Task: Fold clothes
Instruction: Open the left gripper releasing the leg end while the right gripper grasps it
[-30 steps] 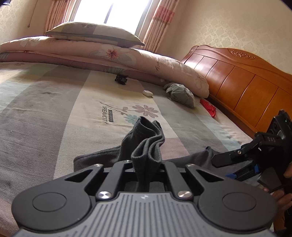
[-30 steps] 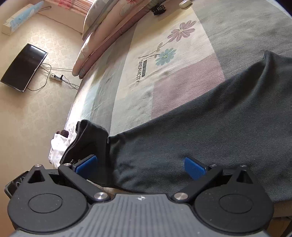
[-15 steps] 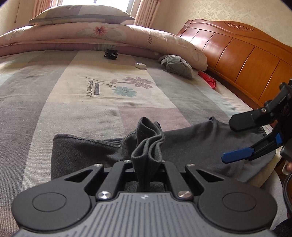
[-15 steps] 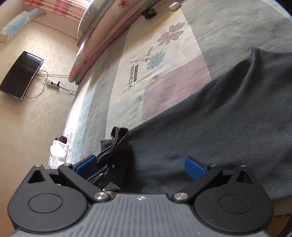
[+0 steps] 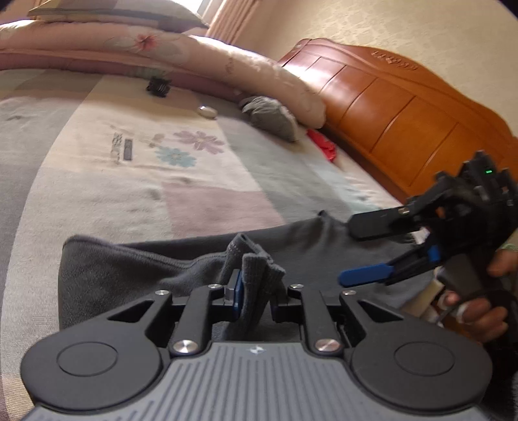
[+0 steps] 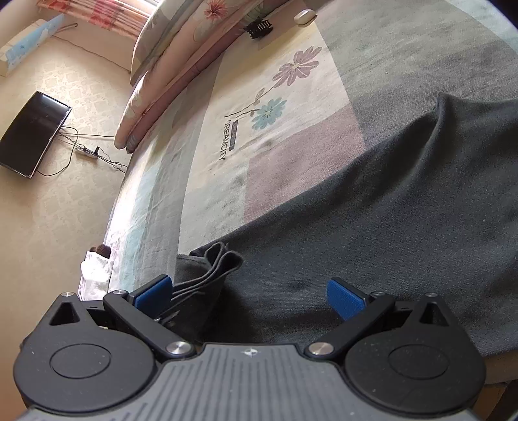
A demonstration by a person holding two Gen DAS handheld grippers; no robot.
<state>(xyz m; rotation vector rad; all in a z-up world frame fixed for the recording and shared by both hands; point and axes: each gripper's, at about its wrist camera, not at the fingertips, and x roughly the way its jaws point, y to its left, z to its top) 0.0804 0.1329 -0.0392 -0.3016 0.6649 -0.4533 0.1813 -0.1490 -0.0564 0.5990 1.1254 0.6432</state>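
Dark grey knit garment (image 5: 136, 268) is spread on the patchwork flower-print bedspread (image 5: 106, 181), left gripper (image 5: 255, 291) just easing open around its bunched ribbed edge, right gripper (image 6: 249, 294) wide open and empty above it.

Bright daylight from a curtained window (image 5: 207, 6) at top, blown-out glare there, glossy sheen on orange wooden headboard (image 5: 404, 107), soft shadows under dark grey knit garment (image 6: 404, 226), slight motion blur in left view, right view sharper, fisheye bending and dark corners

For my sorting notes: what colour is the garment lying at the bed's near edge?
Dark grey knit garment, plain; clearest in the right wrist view.
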